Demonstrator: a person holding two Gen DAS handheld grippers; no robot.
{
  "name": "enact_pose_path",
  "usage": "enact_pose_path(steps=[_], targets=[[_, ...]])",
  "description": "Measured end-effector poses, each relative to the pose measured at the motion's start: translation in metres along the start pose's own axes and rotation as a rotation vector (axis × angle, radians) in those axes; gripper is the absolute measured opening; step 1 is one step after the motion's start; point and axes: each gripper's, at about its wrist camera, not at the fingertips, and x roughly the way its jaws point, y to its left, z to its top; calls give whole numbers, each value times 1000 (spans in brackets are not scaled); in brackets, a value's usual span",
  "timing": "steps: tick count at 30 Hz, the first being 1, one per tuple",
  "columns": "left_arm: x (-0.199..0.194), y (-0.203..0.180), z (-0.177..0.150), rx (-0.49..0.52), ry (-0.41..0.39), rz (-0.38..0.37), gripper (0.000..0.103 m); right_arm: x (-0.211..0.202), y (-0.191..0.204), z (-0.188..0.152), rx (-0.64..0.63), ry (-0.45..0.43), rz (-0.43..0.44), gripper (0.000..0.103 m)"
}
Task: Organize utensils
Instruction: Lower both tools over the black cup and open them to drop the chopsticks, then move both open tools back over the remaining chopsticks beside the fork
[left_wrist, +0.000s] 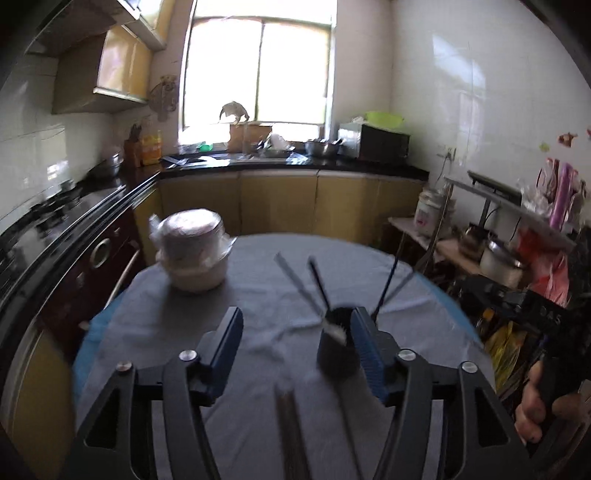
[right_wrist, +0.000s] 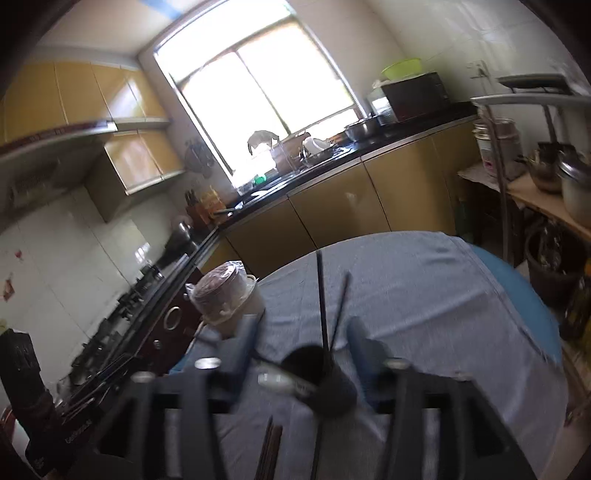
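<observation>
A black utensil cup (left_wrist: 338, 350) stands on the cloth-covered round table (left_wrist: 184, 332), with dark chopsticks (left_wrist: 319, 284) and a white-tipped utensil sticking out of it. My left gripper (left_wrist: 297, 343) is open; the cup sits between its fingers, close to the right finger (left_wrist: 365, 347). A pair of brown chopsticks (left_wrist: 291, 424) lies on the cloth just below the gripper. In the right wrist view the cup (right_wrist: 325, 384) is blurred between the fingers of my open right gripper (right_wrist: 303, 350). Chopsticks (right_wrist: 323, 306) rise from it, and the loose pair (right_wrist: 271, 450) lies in front.
A plastic-wrapped stack of bowls (left_wrist: 192, 254) stands on the table's far left (right_wrist: 225, 299). A dark stove counter (left_wrist: 55, 229) runs along the left. A cluttered shelf with pots (left_wrist: 498, 258) is on the right. A hand (left_wrist: 532, 406) holding the other gripper shows at right.
</observation>
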Motion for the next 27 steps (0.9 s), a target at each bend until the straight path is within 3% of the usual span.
enact_pose_path(steps=[8,11,16,27], targets=[[-53,-6,-56,-39,77,150,68,-48,13,-72,-64,104,5,56],[-73,-10,-67,-10,60,217,68,-62,24,-83,-83,115,28,56],[-115,-20,-76,17,-17,299,73,-100,41,-87,-119,57,63,57],[-188,-44,-82,74,-132,390,76,-161,59,-95,-135,-31,133,57]])
